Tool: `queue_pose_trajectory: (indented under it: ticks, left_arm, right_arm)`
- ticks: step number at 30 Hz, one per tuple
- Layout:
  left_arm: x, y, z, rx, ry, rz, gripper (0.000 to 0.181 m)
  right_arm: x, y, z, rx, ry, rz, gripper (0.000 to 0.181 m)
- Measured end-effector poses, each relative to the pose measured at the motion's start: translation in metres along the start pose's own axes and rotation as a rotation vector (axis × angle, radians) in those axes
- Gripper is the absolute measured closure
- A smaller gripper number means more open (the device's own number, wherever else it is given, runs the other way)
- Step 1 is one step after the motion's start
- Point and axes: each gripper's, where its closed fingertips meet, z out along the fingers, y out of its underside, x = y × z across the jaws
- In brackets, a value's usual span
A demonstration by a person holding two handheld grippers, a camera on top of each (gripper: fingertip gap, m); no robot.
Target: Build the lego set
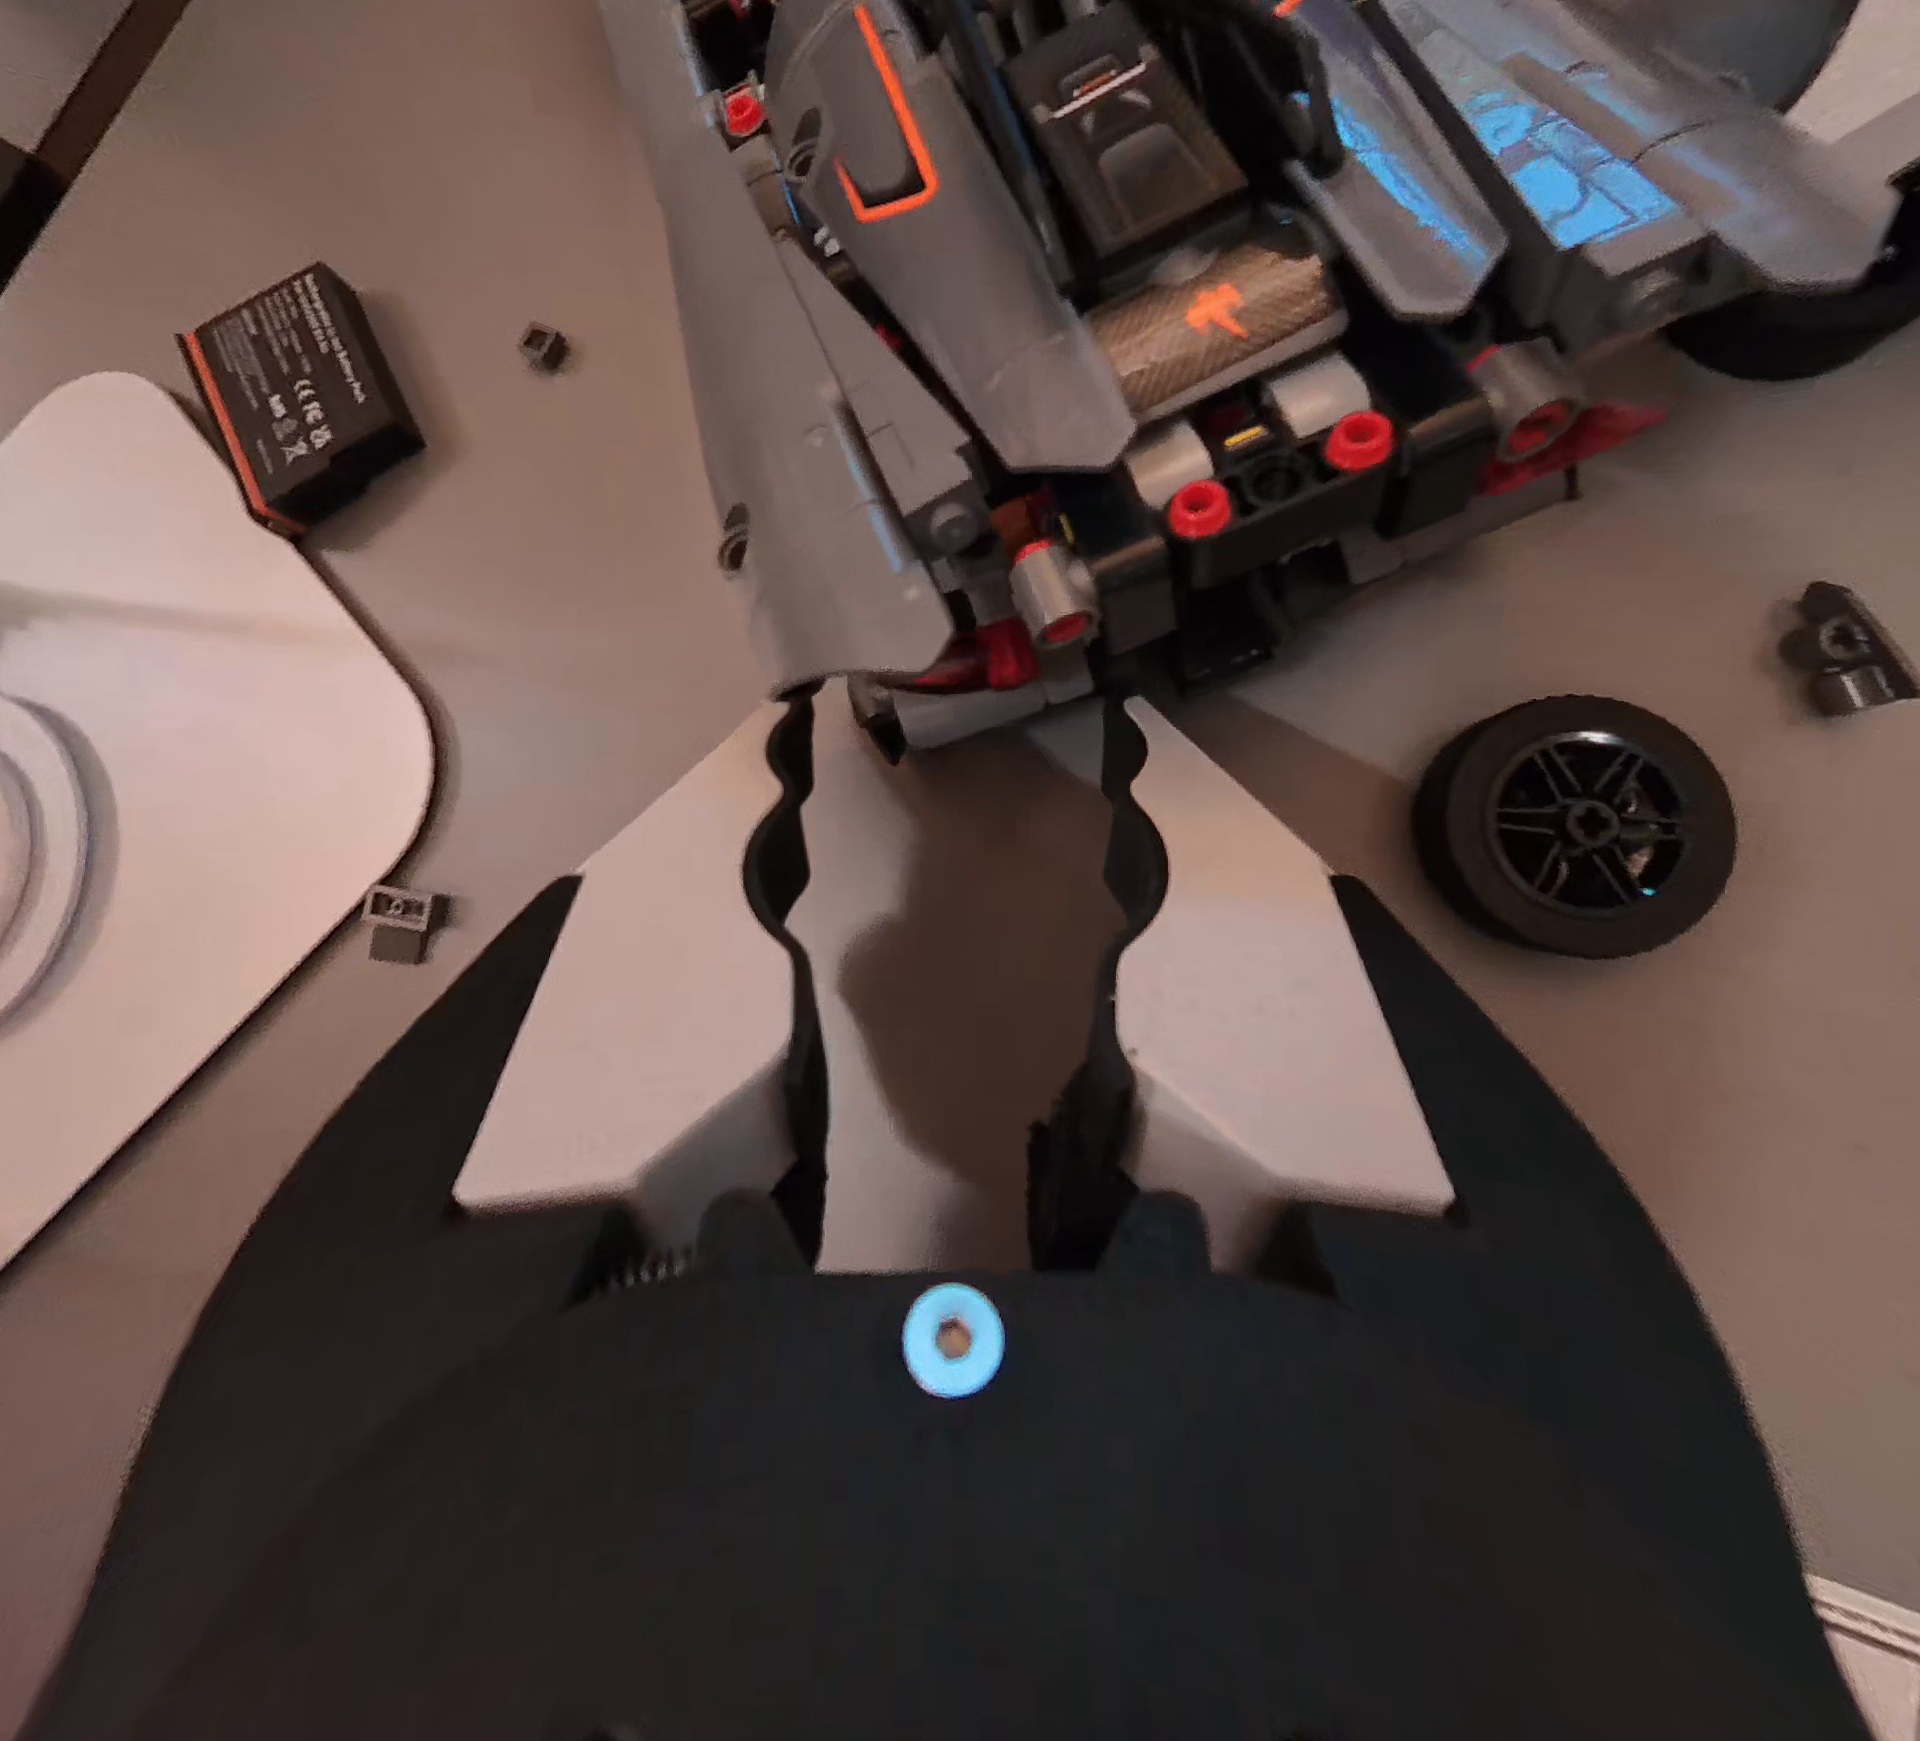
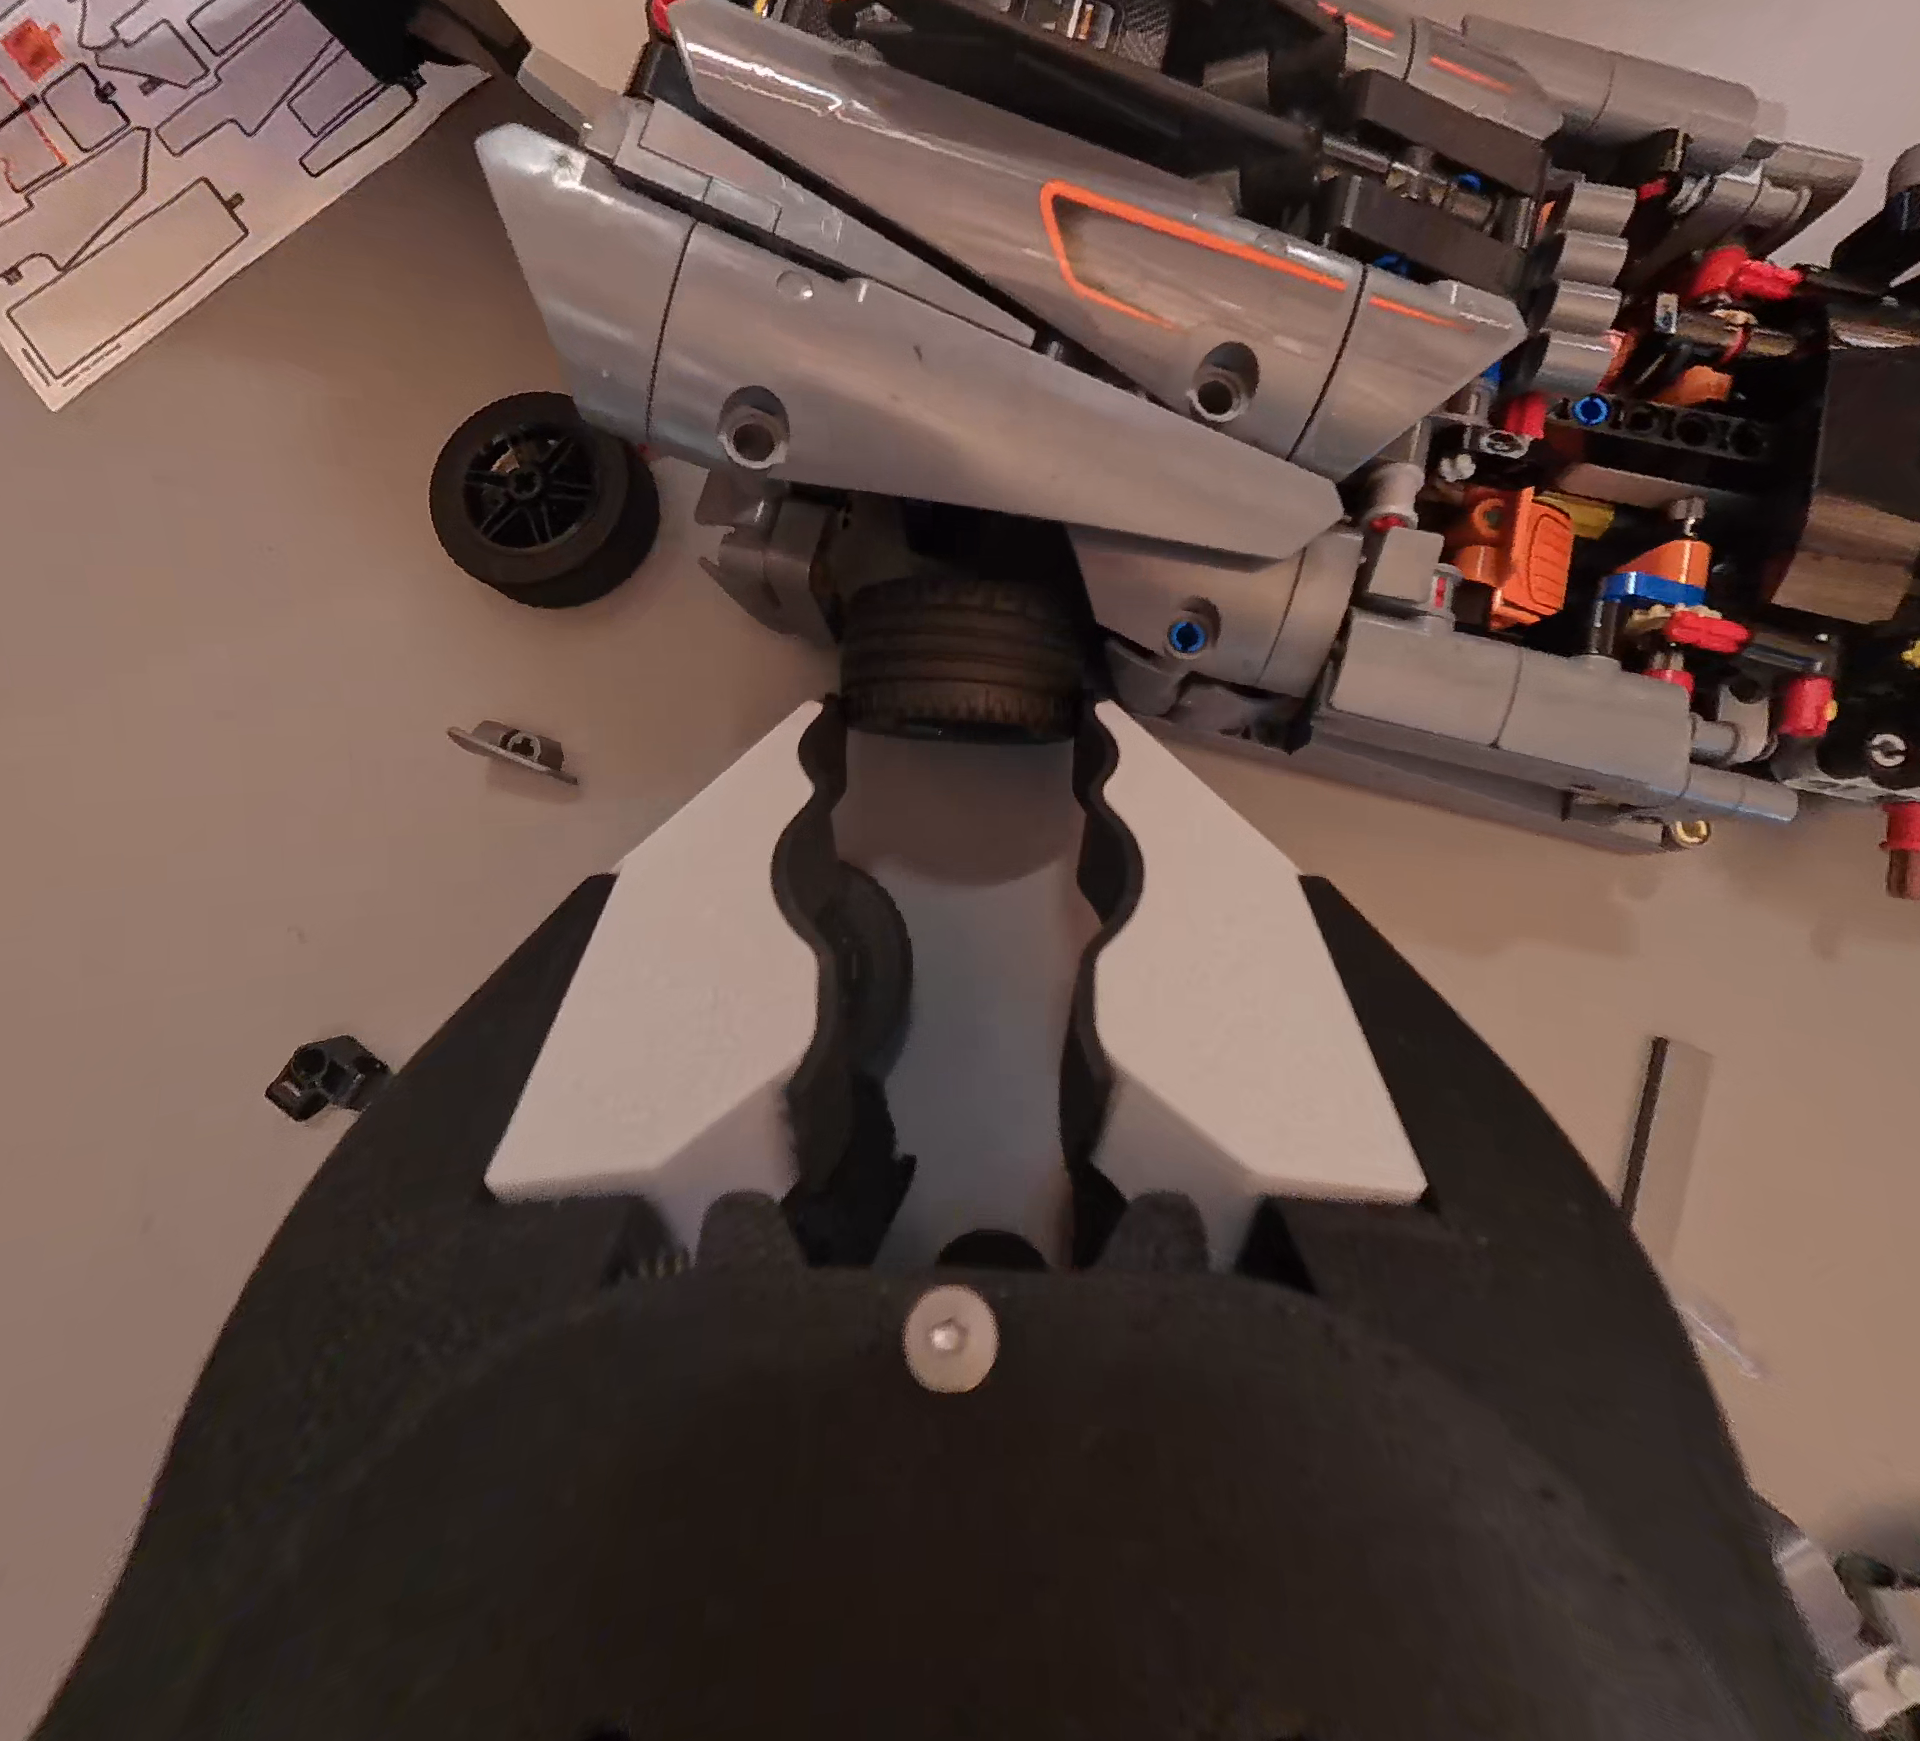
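Observation:
A grey and black lego car (image 1: 935,257) with orange stripes lies on the pale table. In the left wrist view one end of it, with red pins, faces me. My left gripper (image 1: 961,715) is open, its tips right at that end on either side of a grey block. In the right wrist view the car (image 2: 935,361) lies side-on. My right gripper (image 2: 956,720) is shut on a black tyre (image 2: 956,668) under the car's grey wheel arch. A loose black wheel (image 1: 1574,824) lies flat on the table and also shows in the right wrist view (image 2: 540,496).
A black battery pack (image 1: 301,398) and a white rounded board (image 1: 156,756) lie to the left. Small loose pieces lie about: a grey one (image 1: 405,917), a black connector (image 1: 1844,663), a grey tab (image 2: 514,746), a black connector (image 2: 322,1073). A sticker sheet (image 2: 156,112) lies far left.

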Motion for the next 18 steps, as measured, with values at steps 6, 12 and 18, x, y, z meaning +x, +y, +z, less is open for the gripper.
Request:
queue_pose_trajectory:
  ticks: [6, 12, 18]
  left_arm:
    - [0.001, 0.001, 0.002, 0.026, 0.082, -0.031, 0.115]
    - [0.007, -0.004, 0.005, -0.050, 0.105, 0.080, 0.094]
    - [0.018, -0.006, 0.007, 0.003, 0.231, 0.048, 0.110]
  right_arm:
    - [0.000, 0.000, 0.000, 0.012, -0.029, 0.017, 0.139]
    - [0.000, 0.000, 0.000, 0.015, -0.037, 0.016, 0.139]
    - [0.000, 0.000, 0.000, 0.018, -0.051, 0.015, 0.139]
